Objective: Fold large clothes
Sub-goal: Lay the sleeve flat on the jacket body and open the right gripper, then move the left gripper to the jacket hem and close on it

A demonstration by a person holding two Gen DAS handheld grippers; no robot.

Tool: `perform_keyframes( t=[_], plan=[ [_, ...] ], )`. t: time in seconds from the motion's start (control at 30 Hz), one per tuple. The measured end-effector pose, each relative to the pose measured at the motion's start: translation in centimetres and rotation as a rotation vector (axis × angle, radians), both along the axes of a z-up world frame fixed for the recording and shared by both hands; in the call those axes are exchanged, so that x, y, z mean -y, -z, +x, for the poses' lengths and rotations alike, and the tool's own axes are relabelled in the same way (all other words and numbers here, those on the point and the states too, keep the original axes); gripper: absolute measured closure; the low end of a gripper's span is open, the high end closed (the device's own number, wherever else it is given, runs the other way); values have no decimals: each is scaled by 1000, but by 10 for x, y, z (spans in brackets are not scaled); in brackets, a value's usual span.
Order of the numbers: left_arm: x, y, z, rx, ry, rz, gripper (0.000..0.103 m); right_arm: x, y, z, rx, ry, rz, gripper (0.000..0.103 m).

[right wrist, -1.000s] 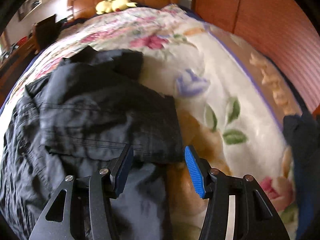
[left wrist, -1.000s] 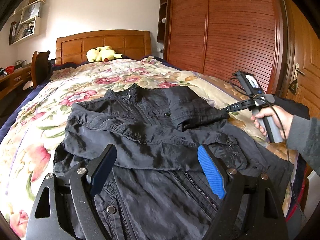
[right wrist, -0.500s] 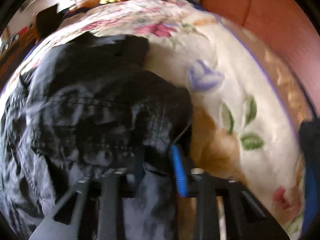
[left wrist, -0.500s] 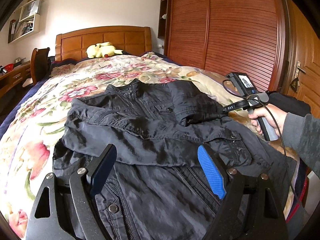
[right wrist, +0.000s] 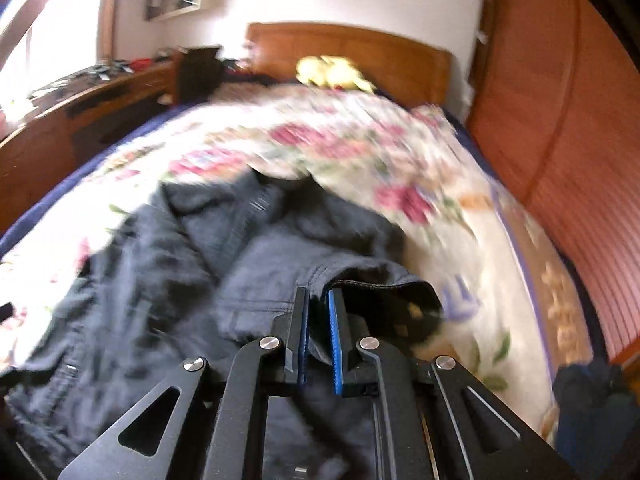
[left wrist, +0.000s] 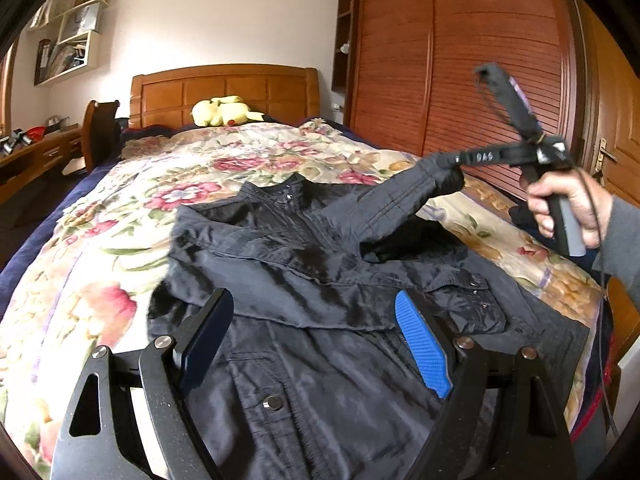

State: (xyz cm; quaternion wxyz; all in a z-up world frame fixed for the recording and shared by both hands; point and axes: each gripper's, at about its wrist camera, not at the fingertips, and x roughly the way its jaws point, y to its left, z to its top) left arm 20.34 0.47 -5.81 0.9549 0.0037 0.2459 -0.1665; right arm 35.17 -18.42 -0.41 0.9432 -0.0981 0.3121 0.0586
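Bedroom: bed with floral quilt (left wrist: 120, 240), wooden headboard (left wrist: 224, 92), yellow plush toy (left wrist: 222, 112) against it, slatted wardrobe doors (left wrist: 472, 60) along the right.

Item, left: desk (right wrist: 80, 112) under a bright window, seen fully only in the right wrist view; the left wrist view catches just its corner plus wall shelves (left wrist: 72, 36).

Item, centre: dark jacket (left wrist: 320, 280) spread across the quilt, collar toward the headboard.

Item, left gripper (left wrist: 316, 344): jaws wide, hovering above the jacket's lower front, nothing between the pads.

Item, right gripper (right wrist: 318, 308): jaws have just been closing, now narrow and pinched on the cuff (right wrist: 376, 280) of the jacket's sleeve (left wrist: 396, 204). Only the left wrist view shows the hand (left wrist: 568, 208) gripping its handle and the sleeve raised clear of the jacket body.

Change: a second ago the sleeve lay folded flat on the chest and the right jaws stood apart at its edge; the sleeve is now lifted to the right.
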Motion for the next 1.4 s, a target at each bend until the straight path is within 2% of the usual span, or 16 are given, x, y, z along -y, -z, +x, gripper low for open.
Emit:
perform_keyframes(
  t=[0.13,0.3,0.43,0.57,0.77,0.9,1.1,1.17,1.23,1.27,1.4],
  plan=[
    [-16,-8,-3,18,-32,-6,19,-56,-16,-21,44,-118,-14,95],
    [-34,-18,-6,38,-60,-30,19,-99,-29,-44,59,-247,4,97],
    [-45,-21,-7,46,-78,-42,19,-88,-38,-61,67,-303,63,97],
    [-51,-21,-5,45,-87,-55,19,-68,-43,-79,84,-323,59,97],
    [-46,-20,-5,40,-74,-46,19,-46,-33,-89,51,-252,74,97],
    [-33,-15,-8,32,-53,-18,19,-25,-16,-96,17,-197,61,97],
    [-6,-12,-14,33,-8,14,19,-2,4,-105,-46,-138,42,87],
    [3,-9,-14,23,12,17,19,1,8,-106,-61,-133,40,79],
    [11,-6,-14,13,34,18,19,9,15,-107,-76,-125,49,59],
    [15,-5,-14,10,43,22,19,13,20,-107,-85,-120,49,56],
    [32,5,-15,-13,77,46,19,31,53,-102,-147,-69,45,52]
  ],
)
